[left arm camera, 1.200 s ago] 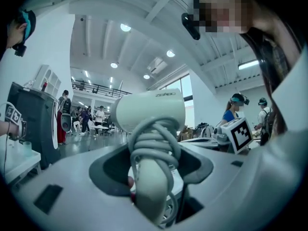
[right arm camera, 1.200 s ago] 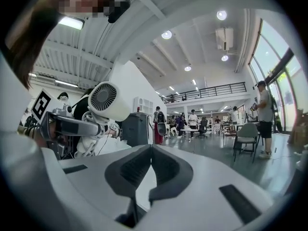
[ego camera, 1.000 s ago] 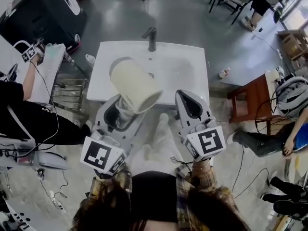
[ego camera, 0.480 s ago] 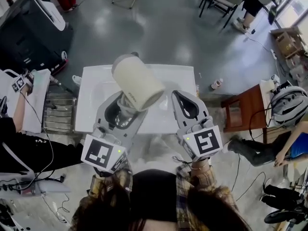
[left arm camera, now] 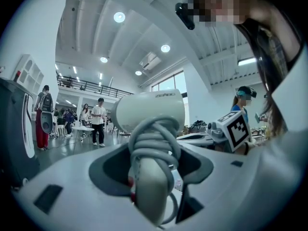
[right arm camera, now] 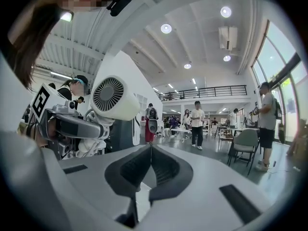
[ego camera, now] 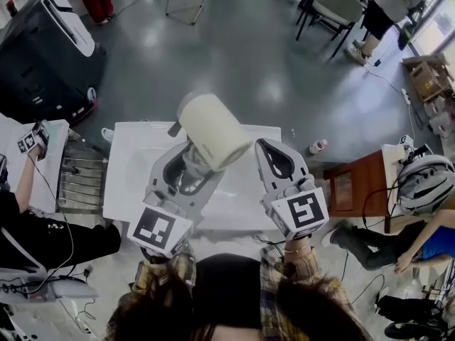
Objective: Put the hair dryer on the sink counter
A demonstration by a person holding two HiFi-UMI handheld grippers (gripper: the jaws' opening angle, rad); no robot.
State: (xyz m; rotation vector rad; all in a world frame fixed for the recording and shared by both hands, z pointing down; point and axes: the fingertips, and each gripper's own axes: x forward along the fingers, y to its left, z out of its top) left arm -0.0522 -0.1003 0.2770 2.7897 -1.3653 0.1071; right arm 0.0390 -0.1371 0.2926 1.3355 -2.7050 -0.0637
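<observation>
- Left tool [ego camera: 186, 170]: the jaws stand wide apart and clamp the cord-wrapped handle of the hair dryer [ego camera: 213, 130].
- Hair dryer: at the centre of the head view, held in the air over the white sink tabletop [ego camera: 124, 190] and not touching it.
- Right tool [ego camera: 274, 151]: the jaw tips meet with nothing between them. It sits just right of the hair dryer and clear of it.
- Right gripper view: the dryer's round grille end [right arm camera: 113, 97] shows at upper left.
</observation>
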